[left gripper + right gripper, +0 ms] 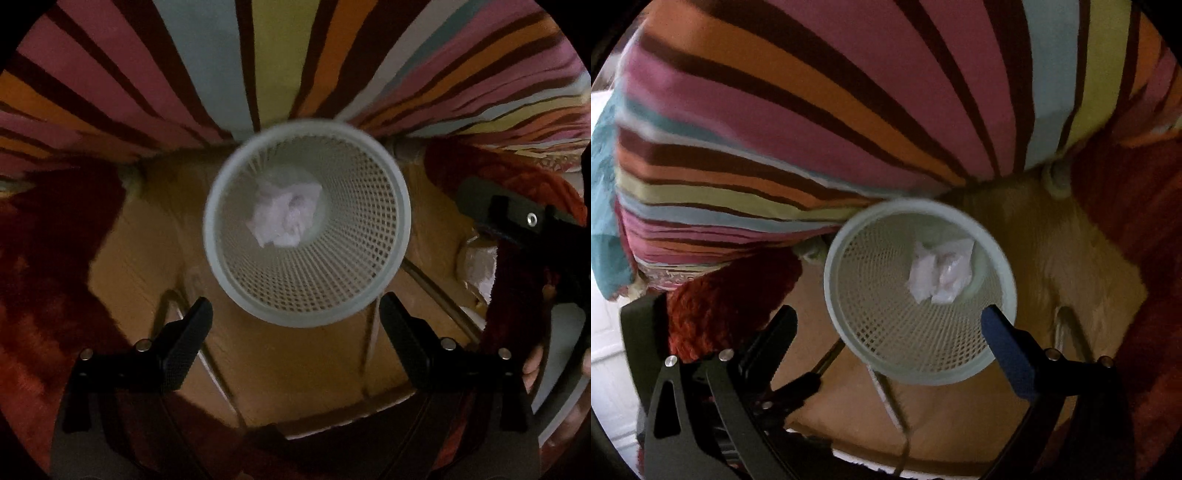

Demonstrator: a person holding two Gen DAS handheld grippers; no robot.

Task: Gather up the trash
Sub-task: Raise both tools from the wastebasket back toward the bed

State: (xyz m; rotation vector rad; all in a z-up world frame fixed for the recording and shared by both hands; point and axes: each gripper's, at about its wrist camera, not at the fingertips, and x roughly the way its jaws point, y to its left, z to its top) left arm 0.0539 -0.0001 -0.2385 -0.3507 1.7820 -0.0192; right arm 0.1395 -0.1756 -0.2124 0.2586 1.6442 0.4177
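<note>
A pale mesh wastebasket stands on a tan floor, seen from above, with crumpled white paper at its bottom. My left gripper is open and empty, its fingers astride the basket's near rim. In the right wrist view the same basket holds the crumpled paper. My right gripper is open and empty above the basket's near rim. Another pale crumpled piece lies on the floor to the right, partly hidden by the right gripper's body.
A striped bedspread hangs just behind the basket. A dark red rug lies to the left and a red fuzzy mat sits beside the basket. Thin cables run across the floor.
</note>
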